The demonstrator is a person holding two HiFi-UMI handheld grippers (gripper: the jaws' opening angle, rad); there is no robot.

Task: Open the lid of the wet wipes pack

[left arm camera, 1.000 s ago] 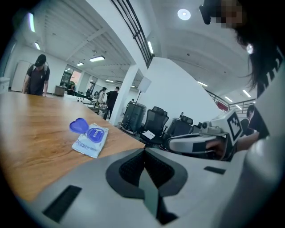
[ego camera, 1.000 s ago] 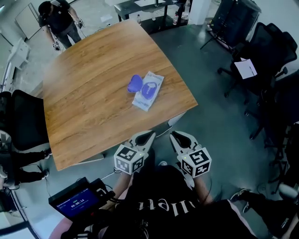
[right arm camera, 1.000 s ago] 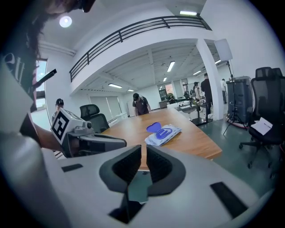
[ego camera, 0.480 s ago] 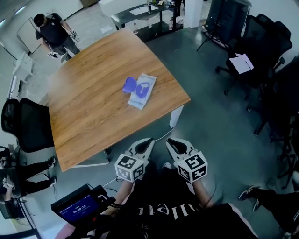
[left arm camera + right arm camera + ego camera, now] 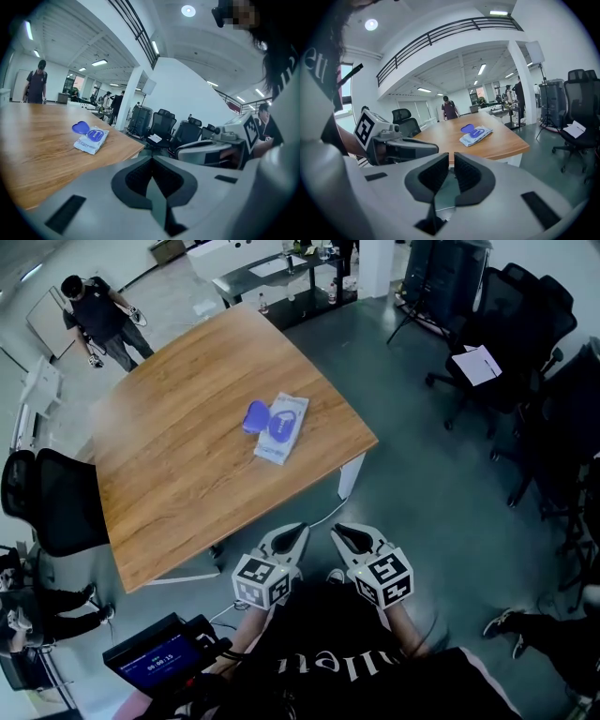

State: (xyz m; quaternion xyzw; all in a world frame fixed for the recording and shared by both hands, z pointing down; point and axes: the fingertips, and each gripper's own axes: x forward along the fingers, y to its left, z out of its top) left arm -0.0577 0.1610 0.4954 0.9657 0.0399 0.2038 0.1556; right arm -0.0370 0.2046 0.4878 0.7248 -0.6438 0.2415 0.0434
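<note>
Head view: the wet wipes pack [image 5: 284, 430] lies on the table [image 5: 169, 474] toward its right edge, long axis pointing away from me. Its blue lid [image 5: 254, 415] looks flipped open at the pack's far-left side. I hold both grippers off the table's near edge, well apart from the pack. Left gripper [image 5: 295, 533]: jaws together, empty. Right gripper [image 5: 343, 532]: closed to a thin slit, empty. I judge the left marginally nearer.

black top [image 5: 394, 685] with white lettering [image 5: 330, 653], grey left gripper [image 5: 296, 531], grey right gripper [image 5: 341, 532]

Left tongs [image 5: 299, 530] and right tongs [image 5: 338, 530] (jaws together) held side by side.
</note>
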